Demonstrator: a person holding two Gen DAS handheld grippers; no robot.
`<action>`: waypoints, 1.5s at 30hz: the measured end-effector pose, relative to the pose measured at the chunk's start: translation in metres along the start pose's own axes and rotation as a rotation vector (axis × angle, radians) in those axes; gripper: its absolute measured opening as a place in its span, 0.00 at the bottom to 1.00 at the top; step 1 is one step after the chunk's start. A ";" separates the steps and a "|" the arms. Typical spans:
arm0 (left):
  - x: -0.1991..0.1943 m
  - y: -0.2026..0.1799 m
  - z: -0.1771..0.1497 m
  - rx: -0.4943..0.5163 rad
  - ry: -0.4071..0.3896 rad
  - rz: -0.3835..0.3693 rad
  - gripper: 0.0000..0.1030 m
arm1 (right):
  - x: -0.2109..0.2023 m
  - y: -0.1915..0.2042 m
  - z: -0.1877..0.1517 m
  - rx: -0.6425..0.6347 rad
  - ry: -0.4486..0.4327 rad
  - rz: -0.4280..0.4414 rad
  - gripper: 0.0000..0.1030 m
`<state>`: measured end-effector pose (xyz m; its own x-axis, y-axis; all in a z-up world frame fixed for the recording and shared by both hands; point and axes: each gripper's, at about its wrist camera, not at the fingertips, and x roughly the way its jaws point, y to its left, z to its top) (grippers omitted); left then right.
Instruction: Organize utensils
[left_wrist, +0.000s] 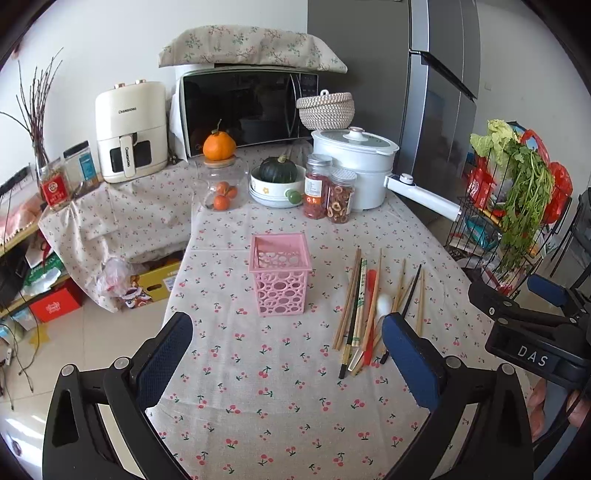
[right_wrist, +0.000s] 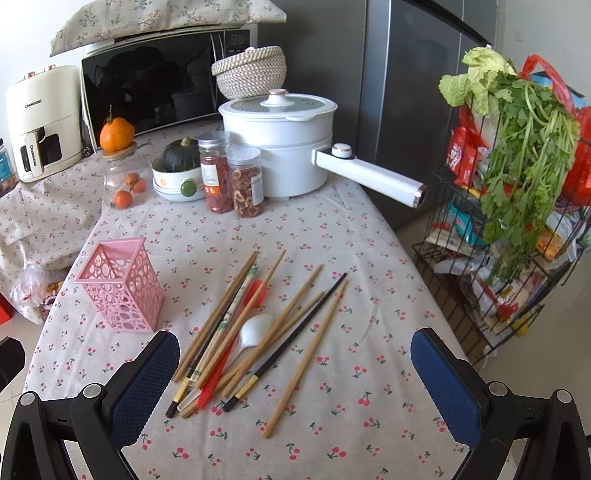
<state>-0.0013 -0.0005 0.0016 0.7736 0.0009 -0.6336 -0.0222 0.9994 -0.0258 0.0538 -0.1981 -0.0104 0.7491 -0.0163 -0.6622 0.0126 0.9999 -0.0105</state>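
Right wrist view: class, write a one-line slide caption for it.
Open right gripper hovers above loose chopsticks and a white spoon beside the empty-looking pink holder.

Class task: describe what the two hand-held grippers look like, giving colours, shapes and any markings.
Both the left gripper and the right gripper have curved black plastic arms with silver screws, and each finger carries a blue, fine-textured pad. The left view shows white letters "DAS" on the right gripper's black body.

A home kitchen: microwave (left_wrist: 247, 110), air fryer (left_wrist: 129, 129), fridge (left_wrist: 439, 92), and cherry-print tablecloth (left_wrist: 277, 387).
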 end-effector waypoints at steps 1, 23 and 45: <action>-0.001 0.000 0.000 0.001 -0.003 -0.001 1.00 | -0.001 0.000 0.000 0.001 -0.003 0.000 1.00; 0.003 0.002 -0.004 0.003 0.013 -0.016 1.00 | -0.001 0.001 -0.003 -0.006 0.003 0.003 1.00; 0.003 -0.001 -0.008 0.021 0.018 -0.025 1.00 | 0.001 0.000 -0.003 -0.001 0.012 0.005 1.00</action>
<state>-0.0043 -0.0020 -0.0062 0.7623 -0.0250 -0.6468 0.0106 0.9996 -0.0261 0.0528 -0.1980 -0.0134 0.7409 -0.0116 -0.6715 0.0084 0.9999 -0.0081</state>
